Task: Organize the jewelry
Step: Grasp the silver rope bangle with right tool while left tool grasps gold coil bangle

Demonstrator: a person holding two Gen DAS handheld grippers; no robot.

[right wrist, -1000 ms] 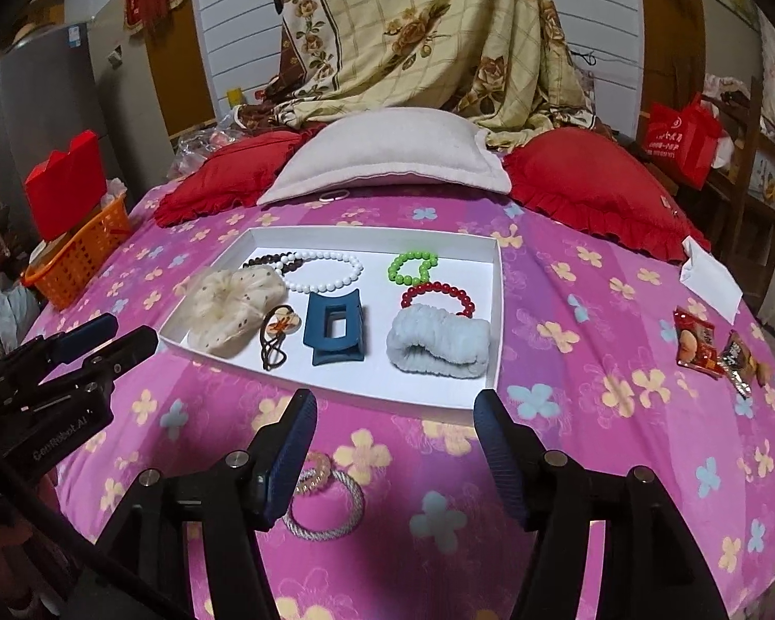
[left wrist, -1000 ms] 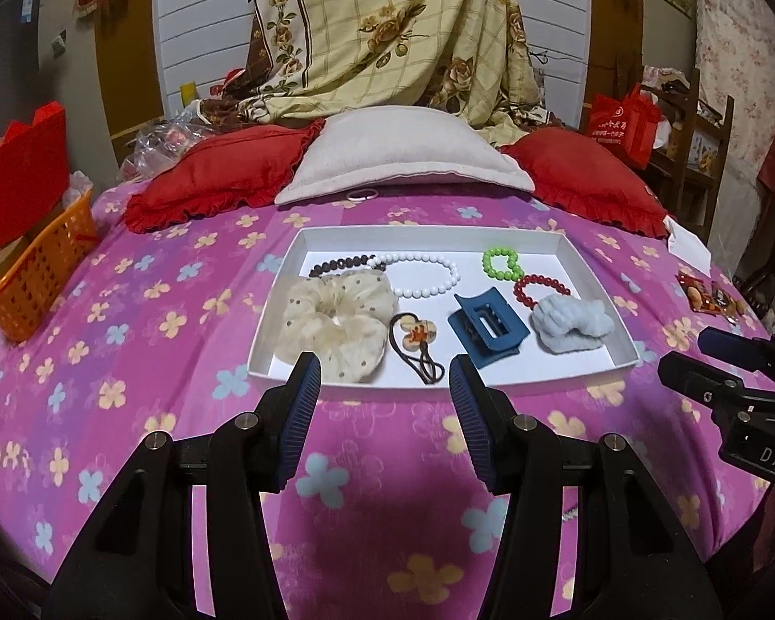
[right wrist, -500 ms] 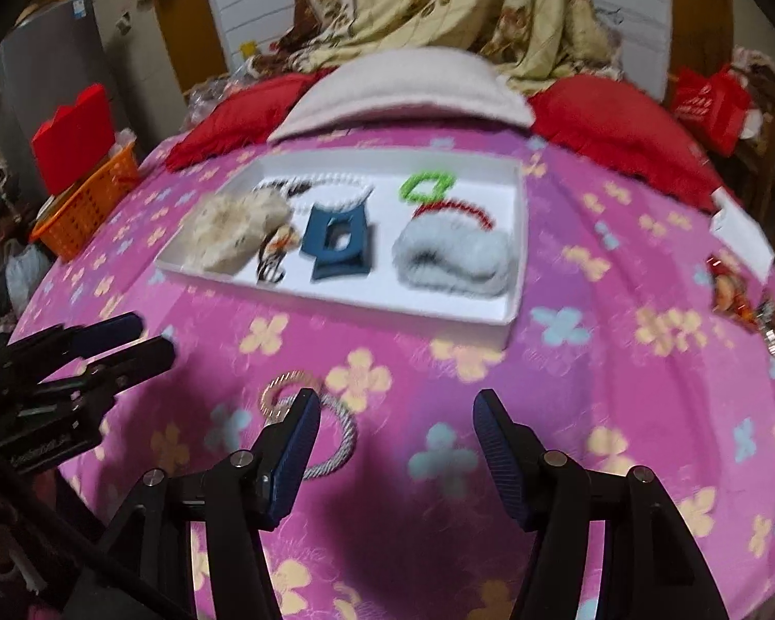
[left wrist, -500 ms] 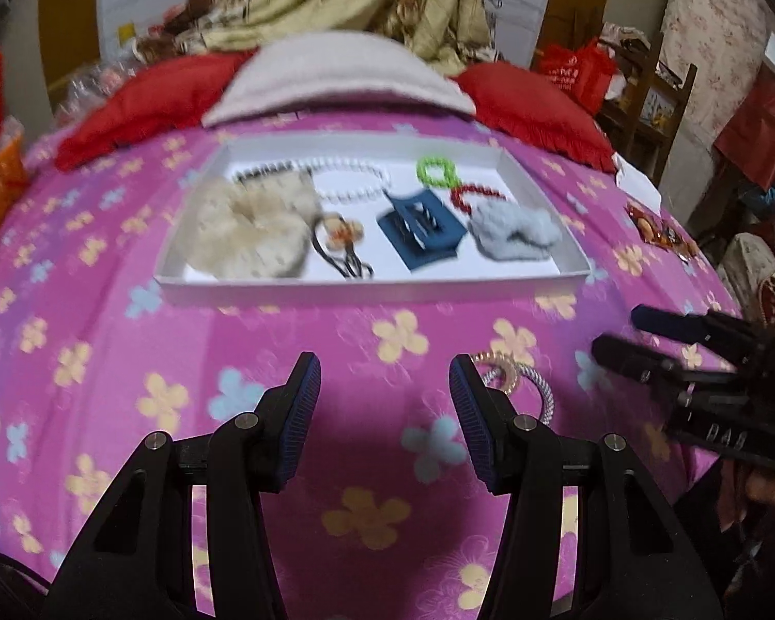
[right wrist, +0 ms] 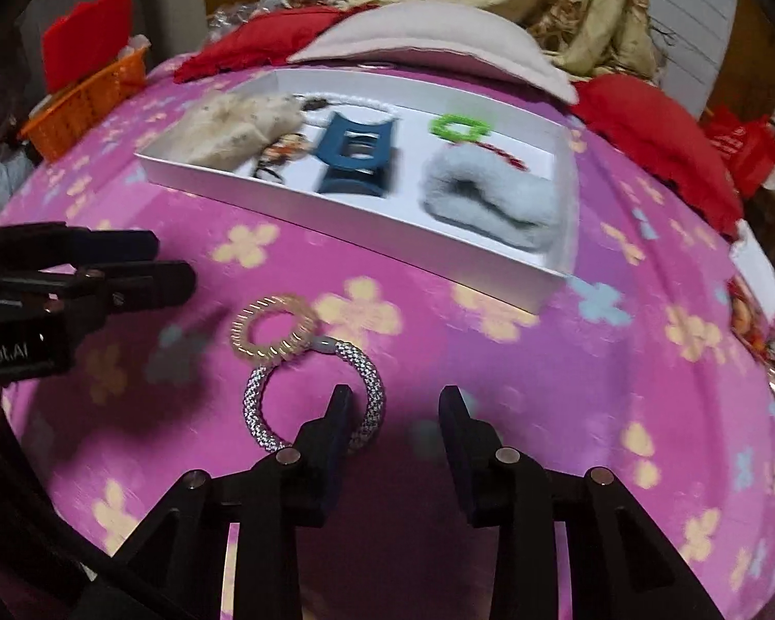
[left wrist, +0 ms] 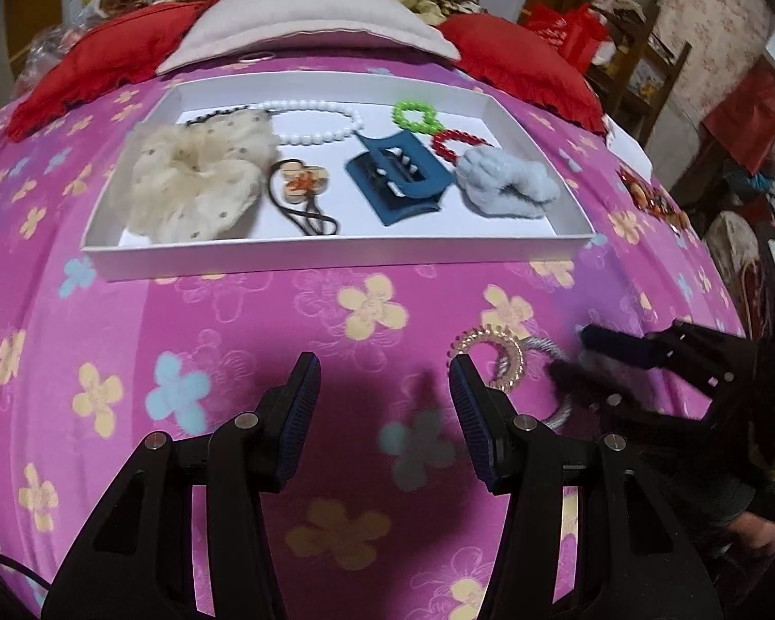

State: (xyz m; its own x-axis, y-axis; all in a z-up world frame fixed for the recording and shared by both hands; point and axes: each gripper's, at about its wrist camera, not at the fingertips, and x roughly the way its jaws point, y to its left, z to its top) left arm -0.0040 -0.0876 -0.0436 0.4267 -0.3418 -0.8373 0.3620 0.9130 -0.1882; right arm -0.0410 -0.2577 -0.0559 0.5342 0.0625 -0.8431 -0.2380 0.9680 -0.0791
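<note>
On the flowered pink bedspread, a silver braided hair tie touches a coiled golden ring, near a shallow white tray. The right tongs are closing, one ribbed pad inside the braid, not yet pinching. The left tongs stand wide, empty.

Braided, speckled cord hair tie around the left finger, glossy clear plastic coil tie just beyond, soft matt printed cloth bedspread beneath, smooth white card tray farther ahead

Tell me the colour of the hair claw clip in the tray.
Dark blue hair claw clip; clearest in the left wrist view.
</note>
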